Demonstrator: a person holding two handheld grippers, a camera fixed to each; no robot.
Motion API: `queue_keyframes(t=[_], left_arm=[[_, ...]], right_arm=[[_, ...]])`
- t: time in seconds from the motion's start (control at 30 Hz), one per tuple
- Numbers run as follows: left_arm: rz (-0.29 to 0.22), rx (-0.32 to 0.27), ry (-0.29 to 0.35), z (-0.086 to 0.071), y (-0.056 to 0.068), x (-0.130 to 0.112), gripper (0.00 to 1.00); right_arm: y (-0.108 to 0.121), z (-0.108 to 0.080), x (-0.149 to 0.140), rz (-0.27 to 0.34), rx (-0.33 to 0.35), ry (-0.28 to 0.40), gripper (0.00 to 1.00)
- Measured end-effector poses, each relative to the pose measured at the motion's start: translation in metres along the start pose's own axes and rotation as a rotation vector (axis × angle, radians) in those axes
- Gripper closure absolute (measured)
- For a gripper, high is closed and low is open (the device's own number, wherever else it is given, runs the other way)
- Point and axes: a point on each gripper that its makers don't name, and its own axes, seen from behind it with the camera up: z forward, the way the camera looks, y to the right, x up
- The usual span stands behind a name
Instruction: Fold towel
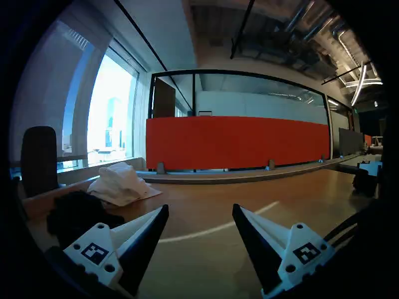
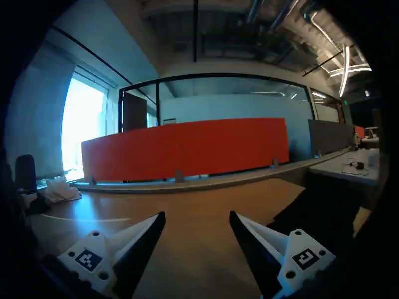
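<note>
L tool (image 1: pixel 200 207), R tool (image 2: pixel 197 214) open; towel (image 1: pixel 119 183) on desk (image 1: pixel 299 194)

Wooden table (image 1: pixel 209 249), red partition (image 1: pixel 234 142) along far edge, bright window (image 1: pixel 109 119) at left, glass wall behind, ceiling striplights (image 2: pixel 344 67).

white towel (image 1: pixel 119 183), crumpled heap, on wooden table (image 1: pixel 224 249)

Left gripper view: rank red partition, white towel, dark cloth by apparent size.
1. red partition, by far.
2-3. white towel and dark cloth look alike; the cloth lies nearer, so unranked.
</note>
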Motion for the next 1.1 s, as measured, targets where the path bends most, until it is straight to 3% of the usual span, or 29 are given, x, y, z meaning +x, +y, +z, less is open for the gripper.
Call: queue_keyframes(t=[1.1], left_arm=[[0.0, 0.0, 0.0, 0.001, 0.0, 0.0, 0.06]], right_arm=[[-0.014, -0.005, -0.004, -0.064, 0.011, 0.01, 0.01]])
